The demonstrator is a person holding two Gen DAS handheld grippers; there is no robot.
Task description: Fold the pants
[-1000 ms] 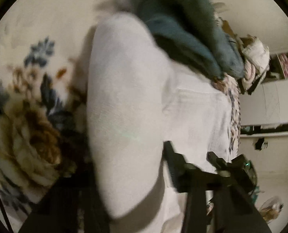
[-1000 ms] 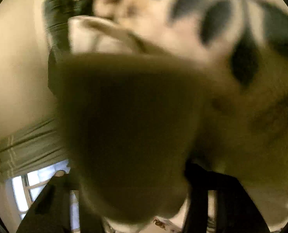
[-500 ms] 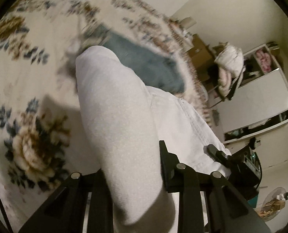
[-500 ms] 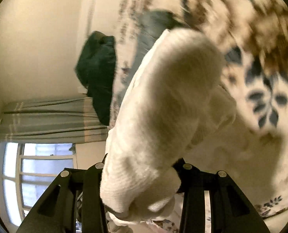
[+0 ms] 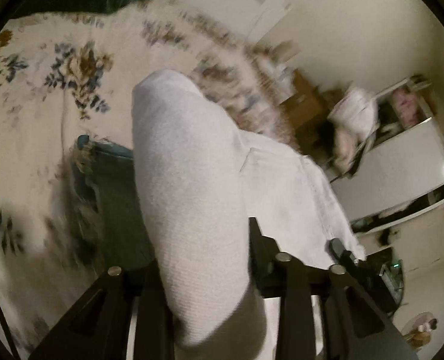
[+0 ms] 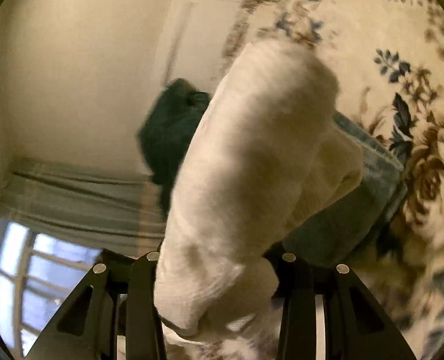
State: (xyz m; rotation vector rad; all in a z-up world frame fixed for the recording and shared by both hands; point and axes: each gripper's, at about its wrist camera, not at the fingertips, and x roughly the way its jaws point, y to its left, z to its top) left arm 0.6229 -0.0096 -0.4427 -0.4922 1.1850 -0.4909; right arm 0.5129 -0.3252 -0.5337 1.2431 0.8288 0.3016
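White pants point(image 5: 189, 180) hang as a thick folded bundle from my left gripper point(image 5: 204, 270), which is shut on them. They are lifted above the floral bedspread point(image 5: 42, 114). The same white pants point(image 6: 251, 162) fill the right wrist view, and my right gripper point(image 6: 216, 282) is shut on their other end. Blue folded jeans point(image 5: 114, 204) lie on the bed under the bundle and also show in the right wrist view point(image 6: 356, 210). My other gripper shows at lower right of the left wrist view point(image 5: 371, 270).
A dark green cushion point(image 6: 168, 132) lies at the head of the bed by the wall. A white cabinet point(image 5: 401, 165), a clothes pile point(image 5: 353, 111) and boxes stand beyond the bed's far side. A curtained window point(image 6: 42, 240) is at left.
Both grippers have risen and tilted back from the bedspread, lifting the white pants. The blue jeans now lie below the bundle instead of beyond it.
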